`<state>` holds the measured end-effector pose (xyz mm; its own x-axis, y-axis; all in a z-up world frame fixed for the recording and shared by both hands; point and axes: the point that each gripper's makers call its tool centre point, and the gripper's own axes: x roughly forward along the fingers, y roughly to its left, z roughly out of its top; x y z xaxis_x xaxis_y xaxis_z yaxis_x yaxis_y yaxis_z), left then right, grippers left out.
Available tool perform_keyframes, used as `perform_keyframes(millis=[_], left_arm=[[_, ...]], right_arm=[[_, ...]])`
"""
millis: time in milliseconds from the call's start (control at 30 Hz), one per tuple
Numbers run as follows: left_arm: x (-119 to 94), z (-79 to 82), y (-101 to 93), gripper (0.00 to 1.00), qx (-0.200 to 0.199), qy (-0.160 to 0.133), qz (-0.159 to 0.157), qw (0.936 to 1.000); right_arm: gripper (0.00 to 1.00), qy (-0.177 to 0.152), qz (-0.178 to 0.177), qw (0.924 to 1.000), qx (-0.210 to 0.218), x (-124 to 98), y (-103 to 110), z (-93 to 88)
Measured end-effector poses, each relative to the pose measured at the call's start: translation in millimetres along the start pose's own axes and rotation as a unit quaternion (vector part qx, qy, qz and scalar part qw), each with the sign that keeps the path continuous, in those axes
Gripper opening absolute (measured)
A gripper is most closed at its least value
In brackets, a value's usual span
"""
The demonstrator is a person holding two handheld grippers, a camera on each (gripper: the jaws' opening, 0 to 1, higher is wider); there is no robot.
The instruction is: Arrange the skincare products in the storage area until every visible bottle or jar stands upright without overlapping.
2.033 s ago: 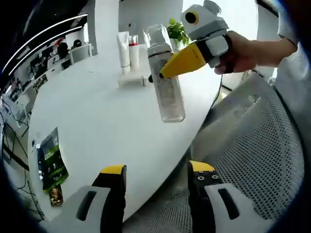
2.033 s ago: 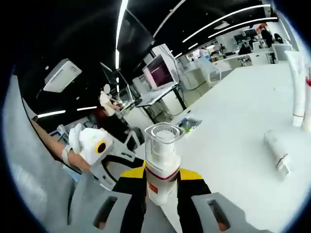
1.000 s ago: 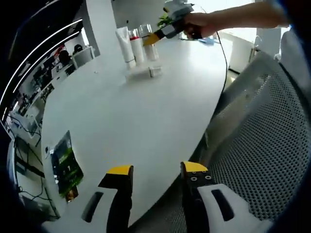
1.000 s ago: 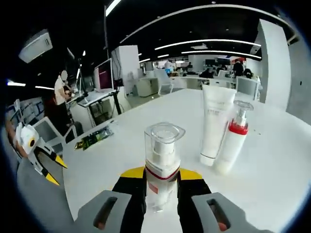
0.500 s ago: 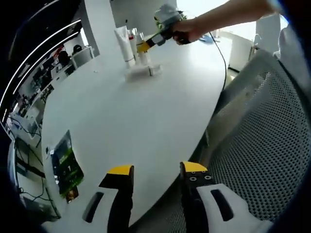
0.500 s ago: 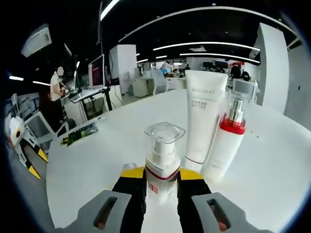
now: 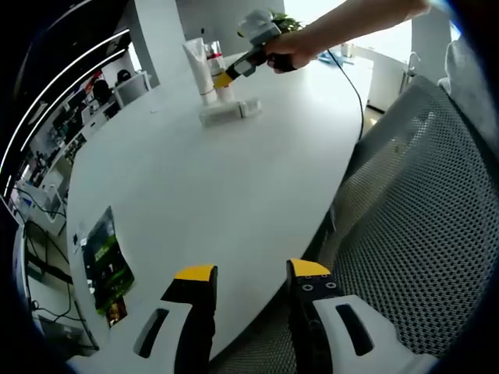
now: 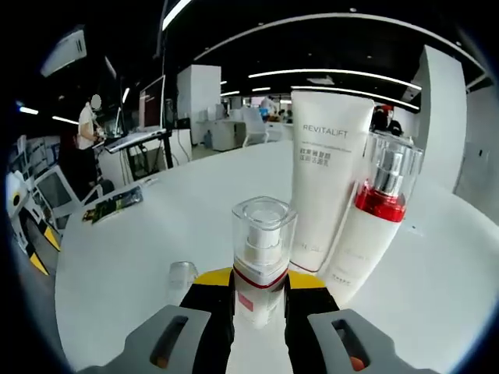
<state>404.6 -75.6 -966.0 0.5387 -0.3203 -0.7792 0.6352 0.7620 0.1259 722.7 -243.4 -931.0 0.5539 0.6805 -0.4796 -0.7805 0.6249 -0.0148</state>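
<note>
My right gripper (image 8: 259, 287) is shut on a clear-capped pump bottle (image 8: 262, 253), held upright just in front of a white Revitalift tube (image 8: 328, 175) and a red-collared pump bottle (image 8: 376, 222), both standing. A clear-capped bottle (image 8: 181, 278) lies on its side to the left of the held one. In the left gripper view, the right gripper (image 7: 224, 78) is far across the table, next to the white tube (image 7: 198, 68), with the lying bottle (image 7: 227, 112) in front. My left gripper (image 7: 251, 273) is open over the table's near edge, holding nothing.
The white table (image 7: 195, 187) is wide and bare in the middle. A green packet (image 7: 105, 261) lies near its left edge. A grey mesh chair (image 7: 413, 226) stands on the right. A cable (image 7: 351, 78) trails from the person's hand (image 7: 292, 51). Desks and a person stand behind.
The right gripper has carried the pump bottle across the table, close up to the white tube and red-collared bottle. The left gripper has stayed at the near edge.
</note>
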Motion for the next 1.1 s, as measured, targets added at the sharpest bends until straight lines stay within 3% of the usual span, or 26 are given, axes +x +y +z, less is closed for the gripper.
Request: perform_keyframes(millis=[1100], left_arm=[[1.5,-2.5,-1.5,0.32,0.002,0.008,-0.004,1.0000]], right_arm=[[0.18,-0.024,-0.006,0.9996,-0.010,7.9,-9.5,6.3]])
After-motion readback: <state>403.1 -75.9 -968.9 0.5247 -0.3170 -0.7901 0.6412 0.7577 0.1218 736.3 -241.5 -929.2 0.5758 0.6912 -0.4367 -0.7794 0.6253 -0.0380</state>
